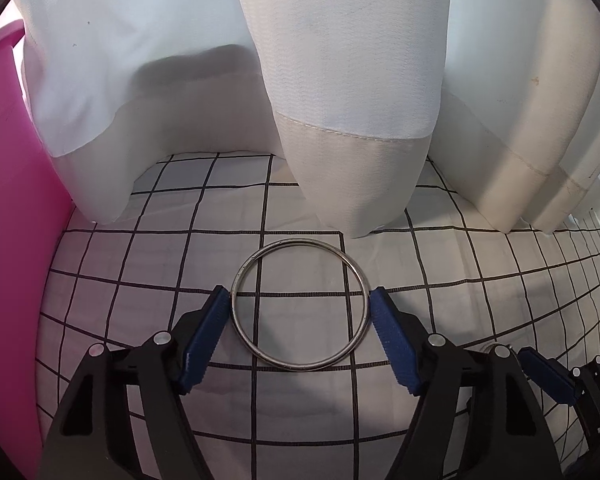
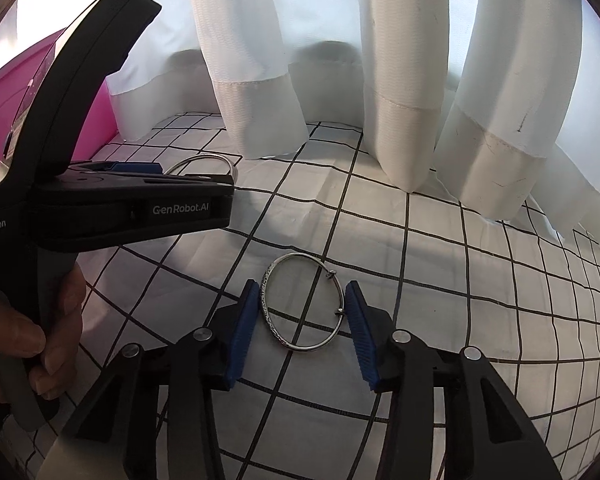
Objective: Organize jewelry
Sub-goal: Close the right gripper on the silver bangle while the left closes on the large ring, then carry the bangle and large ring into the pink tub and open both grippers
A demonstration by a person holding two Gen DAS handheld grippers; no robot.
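Left wrist view: the left gripper (image 1: 300, 308) stands wide, its blue pads straddling a plain silver bangle (image 1: 300, 305) that lies flat on the grid-patterned cloth (image 1: 480, 292) — set to close on it, I judge. A pink bin (image 1: 16, 200) stands at left.

Right wrist view: the right gripper (image 2: 302, 312) likewise brackets a textured bangle (image 2: 305, 302), jaws wide, nothing held.

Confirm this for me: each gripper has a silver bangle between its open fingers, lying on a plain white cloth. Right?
Not quite: the cloth is white with a black grid, clear in both wrist views. The rest holds: left gripper straddles the plain bangle, right gripper the textured bangle.
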